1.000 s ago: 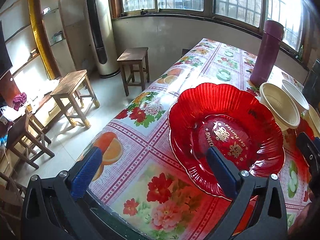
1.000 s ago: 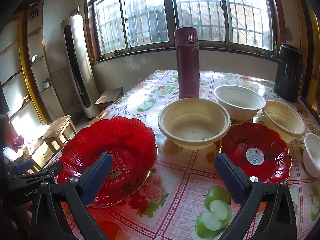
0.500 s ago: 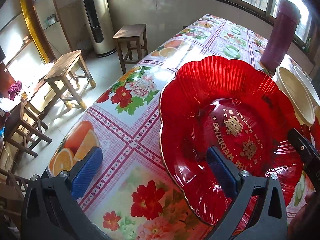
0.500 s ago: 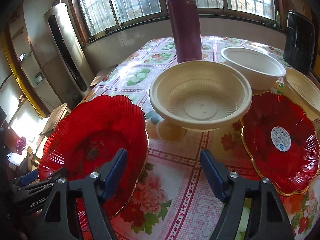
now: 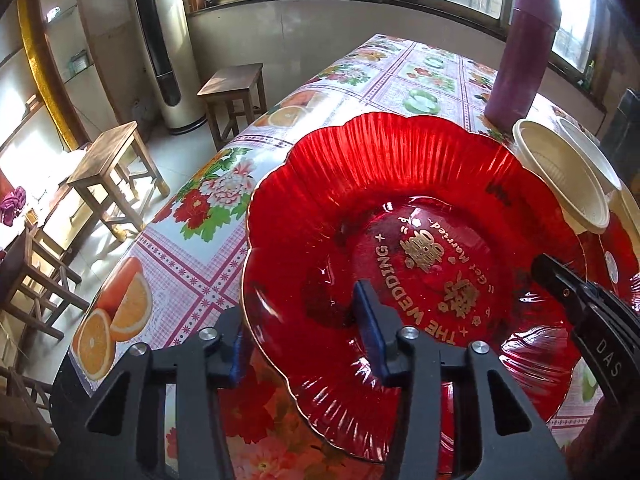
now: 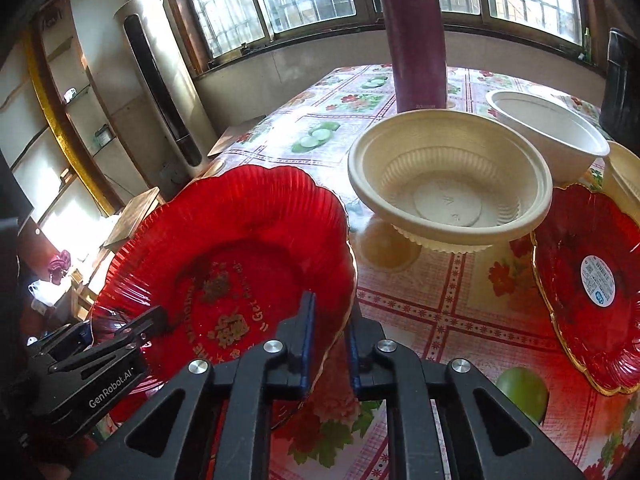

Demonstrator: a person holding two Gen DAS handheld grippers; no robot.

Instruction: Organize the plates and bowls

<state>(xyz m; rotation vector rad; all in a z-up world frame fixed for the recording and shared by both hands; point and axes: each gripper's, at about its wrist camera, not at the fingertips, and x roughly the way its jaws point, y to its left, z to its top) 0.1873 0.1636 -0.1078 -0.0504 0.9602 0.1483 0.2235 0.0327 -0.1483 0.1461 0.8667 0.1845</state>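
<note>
A large red scalloped plate [image 5: 400, 216] with gold wedding lettering lies on the flowered tablecloth; it also shows in the right wrist view [image 6: 224, 240]. My left gripper [image 5: 304, 336] is shut on its near left rim. My right gripper [image 6: 330, 340] is shut on its right rim. A second red plate [image 6: 588, 272] with a round sticker lies at the right. A cream bowl [image 6: 448, 184] stands upright behind the plates, a white bowl [image 6: 548, 128] behind it, and another cream bowl [image 6: 624, 172] at the right edge.
A tall maroon flask [image 6: 416, 36] stands behind the bowls. A dark container [image 6: 622, 80] is at the far right. The table's left edge [image 5: 172, 208] drops to a floor with wooden stools [image 5: 112, 168]. A standing air conditioner [image 5: 164, 40] is by the wall.
Both grippers have closed, from wide open to shut on opposite rims of the large red plate. Both cameras have moved in closer to it.
</note>
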